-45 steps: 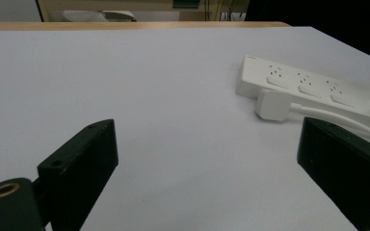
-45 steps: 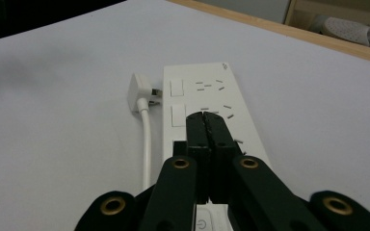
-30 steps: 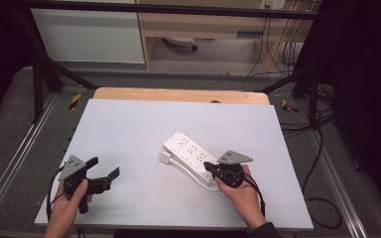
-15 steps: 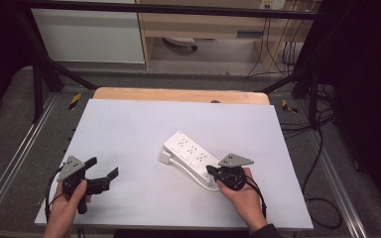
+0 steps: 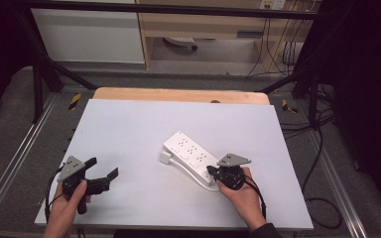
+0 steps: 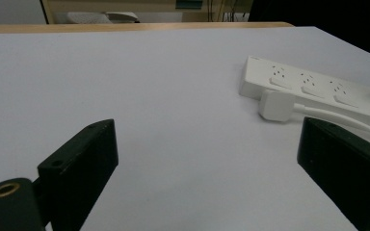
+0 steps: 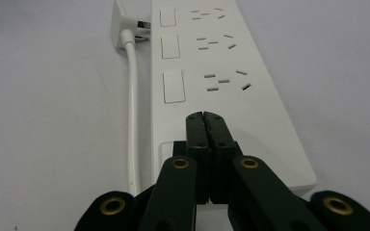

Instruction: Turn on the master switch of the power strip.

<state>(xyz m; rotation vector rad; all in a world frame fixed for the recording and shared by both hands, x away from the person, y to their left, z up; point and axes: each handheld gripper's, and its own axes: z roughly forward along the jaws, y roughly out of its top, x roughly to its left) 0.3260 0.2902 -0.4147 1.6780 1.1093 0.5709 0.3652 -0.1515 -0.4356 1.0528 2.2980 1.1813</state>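
Observation:
A white power strip (image 5: 191, 154) (image 7: 231, 62) lies slantwise at the table's middle right, with three rocker switches and three socket groups on top. Its white plug (image 5: 165, 157) (image 6: 277, 105) (image 7: 125, 24) rests on the table beside the strip's far end, prongs showing, and the white cable (image 7: 133, 120) runs along the strip's side. My right gripper (image 5: 210, 171) (image 7: 204, 118) is shut with nothing between the jaws, its tips over the strip's near end. My left gripper (image 5: 101, 167) (image 6: 207, 163) is open and empty at the front left, pointed toward the strip.
The pale grey table top (image 5: 129, 129) has a wooden edge (image 5: 178, 94) at the back. Metal frame rails (image 5: 10, 163) run along both sides. Cables (image 5: 322, 148) hang off the right side, near dark frame legs.
My right gripper has shifted very slightly back toward the person over the strip's near end. The left gripper and the power strip have stayed put.

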